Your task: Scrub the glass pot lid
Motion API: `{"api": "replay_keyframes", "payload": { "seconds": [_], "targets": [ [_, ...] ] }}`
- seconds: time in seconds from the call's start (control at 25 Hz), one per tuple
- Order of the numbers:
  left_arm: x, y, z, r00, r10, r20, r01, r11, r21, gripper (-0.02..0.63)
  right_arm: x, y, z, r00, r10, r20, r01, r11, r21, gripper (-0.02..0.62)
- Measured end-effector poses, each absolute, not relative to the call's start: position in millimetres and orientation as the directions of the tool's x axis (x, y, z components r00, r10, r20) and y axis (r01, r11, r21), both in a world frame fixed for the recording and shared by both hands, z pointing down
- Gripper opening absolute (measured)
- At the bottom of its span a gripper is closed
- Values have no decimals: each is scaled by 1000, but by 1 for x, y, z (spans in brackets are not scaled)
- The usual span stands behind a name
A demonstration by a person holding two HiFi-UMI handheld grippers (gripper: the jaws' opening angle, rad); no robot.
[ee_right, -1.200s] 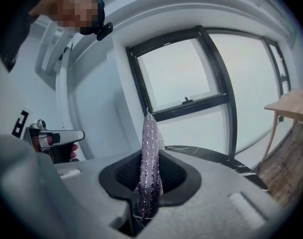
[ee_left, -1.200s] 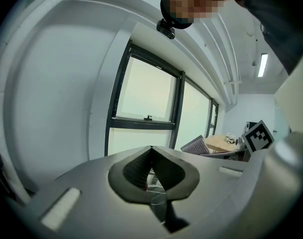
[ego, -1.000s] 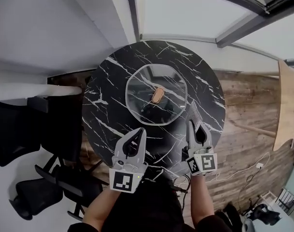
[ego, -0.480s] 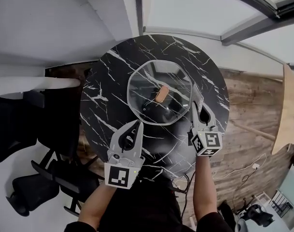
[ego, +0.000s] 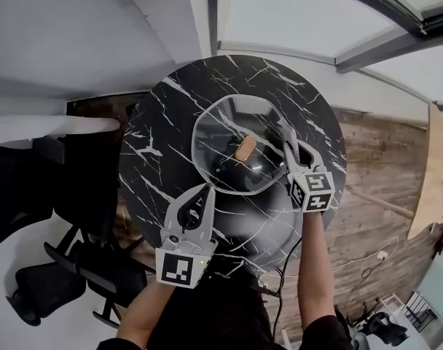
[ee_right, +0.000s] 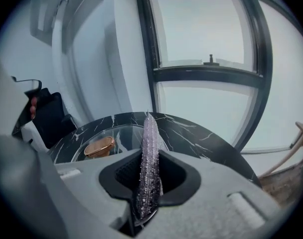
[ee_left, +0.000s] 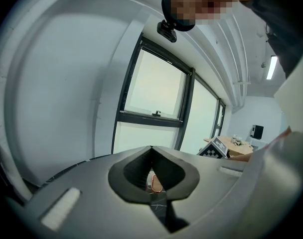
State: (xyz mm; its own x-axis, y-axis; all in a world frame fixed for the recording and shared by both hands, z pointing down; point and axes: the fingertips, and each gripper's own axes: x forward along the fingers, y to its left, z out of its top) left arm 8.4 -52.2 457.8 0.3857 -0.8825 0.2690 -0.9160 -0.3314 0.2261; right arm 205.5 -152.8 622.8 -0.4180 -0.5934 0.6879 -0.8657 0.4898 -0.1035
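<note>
The clear octagonal glass pot lid is laid flat at the centre of the round black marbled bench. A glittery silver-purple scrubbing pad is pinched upright in the right tongs at the lid's right rim. The left tongs are pressed together, empty, just beside the lid's near rim.

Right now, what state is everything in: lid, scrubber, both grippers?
glass pot lid: lying flat on the table, knob up.
right gripper: shut on the scrubber, at the lid's right edge.
scrubber: clamped edge-on, sticking out past the gripper; contact with the lid unclear.
left gripper: shut, empty, short of the lid.
</note>
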Motion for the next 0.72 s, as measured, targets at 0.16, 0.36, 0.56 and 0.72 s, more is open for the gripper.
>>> {"api": "replay_keyframes", "payload": {
  "seconds": [0.16, 0.36, 0.56, 0.72],
  "targets": [
    [5, -54, 459, 377, -887, 267, -919, -323, 225, 3, 192, -159, 632, -438, -546, 714, -836, 540, -100, 74],
    [3, -53, 462, 373, -887, 273, -920, -316, 231, 3, 179, -157, 643, -453, -490, 745, -800, 592, -97, 72],
    [3, -49, 461, 369, -889, 271, -920, -307, 245, 3, 165, -146, 657, -430, -438, 790, -725, 688, -14, 71],
    [1, -44, 462, 368, -889, 273, -919, -303, 251, 3, 166, -143, 656, -435, -432, 790, -721, 693, -18, 71]
  ]
}}
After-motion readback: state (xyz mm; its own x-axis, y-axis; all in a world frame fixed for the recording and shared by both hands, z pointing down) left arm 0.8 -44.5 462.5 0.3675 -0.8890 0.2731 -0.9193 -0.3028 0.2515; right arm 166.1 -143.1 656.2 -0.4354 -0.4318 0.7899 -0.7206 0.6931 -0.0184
